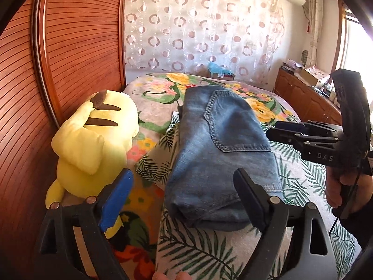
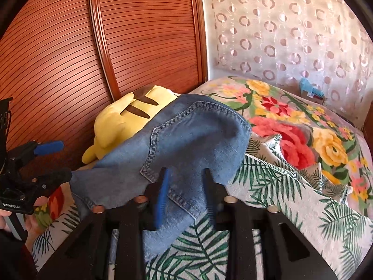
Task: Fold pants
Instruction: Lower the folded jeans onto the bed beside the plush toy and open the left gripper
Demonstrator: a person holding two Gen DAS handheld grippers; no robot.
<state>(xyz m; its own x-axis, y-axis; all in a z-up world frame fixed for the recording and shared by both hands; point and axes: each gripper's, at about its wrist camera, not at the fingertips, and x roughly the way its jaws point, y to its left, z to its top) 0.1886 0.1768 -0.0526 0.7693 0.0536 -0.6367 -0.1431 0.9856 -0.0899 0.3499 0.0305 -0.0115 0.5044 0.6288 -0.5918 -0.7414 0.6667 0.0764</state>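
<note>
The blue jeans (image 1: 221, 144) lie folded into a thick bundle on the bed, back pocket up. My left gripper (image 1: 184, 200) stands open and wide at the bundle's near end, its pads clear of the denim. In the right wrist view it (image 2: 56, 161) hangs open just left of the jeans (image 2: 191, 135). My right gripper (image 2: 186, 186) straddles the denim's near edge; the cloth lies slack between its parted fingers. From the left wrist view the right gripper (image 1: 274, 130) sits at the bundle's right side, held by a hand (image 1: 345, 186).
A yellow plush toy (image 1: 93, 135) lies left of the jeans against the slatted wooden headboard (image 1: 81, 46). The bed has a floral blanket (image 2: 291, 126) and a palm-leaf sheet (image 2: 279, 186). A wooden cabinet (image 1: 303, 95) stands at the right. A patterned curtain (image 1: 198, 23) hangs behind.
</note>
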